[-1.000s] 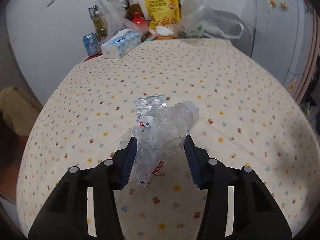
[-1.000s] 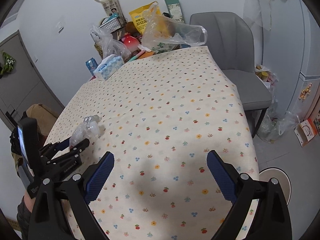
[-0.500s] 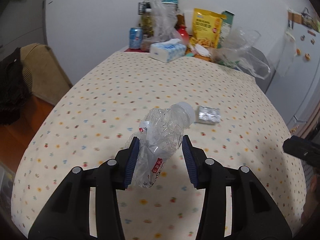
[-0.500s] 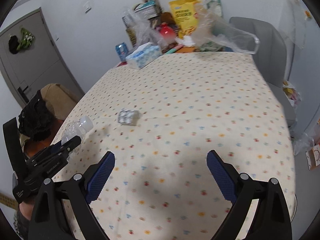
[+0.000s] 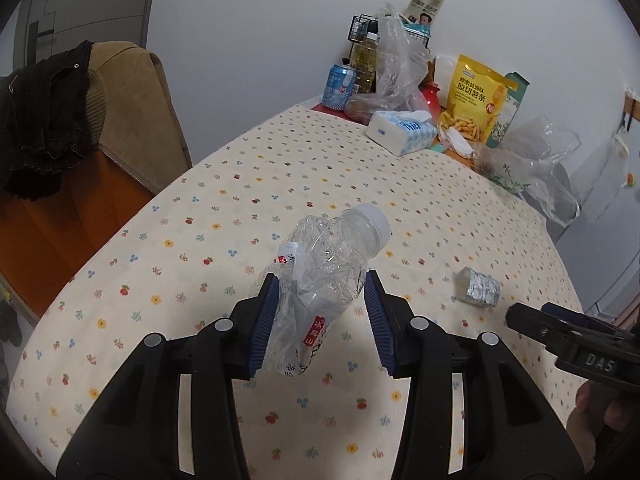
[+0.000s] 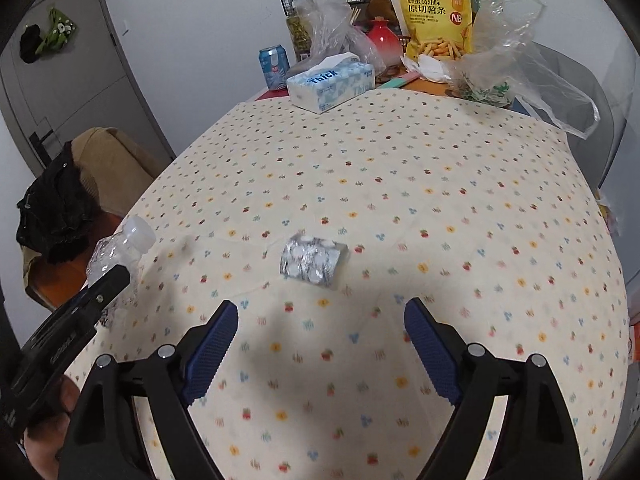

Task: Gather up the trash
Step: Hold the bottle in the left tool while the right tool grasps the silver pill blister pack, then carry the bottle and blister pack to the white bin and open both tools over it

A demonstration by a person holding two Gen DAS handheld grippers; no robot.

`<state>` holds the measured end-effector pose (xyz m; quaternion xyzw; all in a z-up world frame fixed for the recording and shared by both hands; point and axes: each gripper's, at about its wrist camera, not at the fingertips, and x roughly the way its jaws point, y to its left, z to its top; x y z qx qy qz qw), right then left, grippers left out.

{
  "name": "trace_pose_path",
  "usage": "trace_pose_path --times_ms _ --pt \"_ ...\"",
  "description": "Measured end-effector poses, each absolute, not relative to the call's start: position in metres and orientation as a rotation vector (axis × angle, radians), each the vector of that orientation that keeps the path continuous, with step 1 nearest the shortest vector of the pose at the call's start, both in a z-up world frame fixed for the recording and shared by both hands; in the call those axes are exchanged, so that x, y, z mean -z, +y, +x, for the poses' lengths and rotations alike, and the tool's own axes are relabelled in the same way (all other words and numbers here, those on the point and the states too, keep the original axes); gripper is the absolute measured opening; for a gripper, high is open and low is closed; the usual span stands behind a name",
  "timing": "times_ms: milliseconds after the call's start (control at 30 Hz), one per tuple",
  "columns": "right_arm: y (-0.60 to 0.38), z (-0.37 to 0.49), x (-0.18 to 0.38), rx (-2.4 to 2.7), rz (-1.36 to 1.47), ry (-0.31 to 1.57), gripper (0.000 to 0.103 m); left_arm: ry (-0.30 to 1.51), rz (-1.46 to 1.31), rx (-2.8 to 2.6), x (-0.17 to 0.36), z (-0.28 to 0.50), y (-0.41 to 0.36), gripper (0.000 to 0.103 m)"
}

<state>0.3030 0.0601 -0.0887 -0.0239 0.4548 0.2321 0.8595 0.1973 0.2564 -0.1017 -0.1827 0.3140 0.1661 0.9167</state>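
A crushed clear plastic bottle [image 5: 336,248] with a white cap is held above the flowered tablecloth [image 5: 224,208]. My left gripper [image 5: 320,280] is shut on its body, and the bottle tilts up to the right. In the right wrist view the same bottle [image 6: 120,244] pokes out past the left gripper [image 6: 100,292] at the table's left edge. A silver blister pack [image 6: 312,258] lies flat on the cloth just ahead of my right gripper [image 6: 320,306]. That gripper's jaws stand wide and are closing, with nothing between them. The pack [image 5: 478,286] also shows in the left wrist view.
At the table's far end stand a tissue box [image 6: 332,82], a blue can [image 6: 274,66], a yellow snack bag [image 6: 434,16] and loose clear plastic bags [image 6: 520,52]. A chair draped with dark clothes [image 5: 60,120] stands left of the table. A grey chair [image 6: 600,92] is at the far right.
My left gripper has carried the bottle leftward and rolled. My right gripper has swung in toward the blister pack, which now lies just ahead of its fingers. Its jaws have narrowed a little.
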Motion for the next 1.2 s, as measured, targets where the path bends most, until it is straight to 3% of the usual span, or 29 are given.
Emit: trace_pose_path --times_ms 400,467,500,533,833,1200 --pt "0.097 0.33 0.108 -0.455 -0.06 0.996 0.077 0.629 -0.428 -0.382 0.107 0.205 0.277 0.044" --pt "0.099 0.334 0.113 -0.453 -0.058 1.008 0.065 0.629 -0.428 -0.383 0.107 0.205 0.276 0.044" --pt "0.099 0.336 0.116 -0.458 -0.056 1.024 0.044 0.629 -0.425 -0.384 0.107 0.205 0.276 0.044" --pt "0.098 0.337 0.119 -0.468 -0.047 1.042 0.037 0.63 -0.422 -0.386 0.106 0.205 0.275 0.044" --pt "0.065 0.316 0.1 -0.458 -0.007 1.004 0.037 0.614 -0.437 -0.367 0.095 0.199 0.257 0.044" --pt "-0.047 0.268 0.055 -0.364 0.164 0.916 0.037 0.607 -0.431 -0.278 0.077 0.185 0.195 0.044"
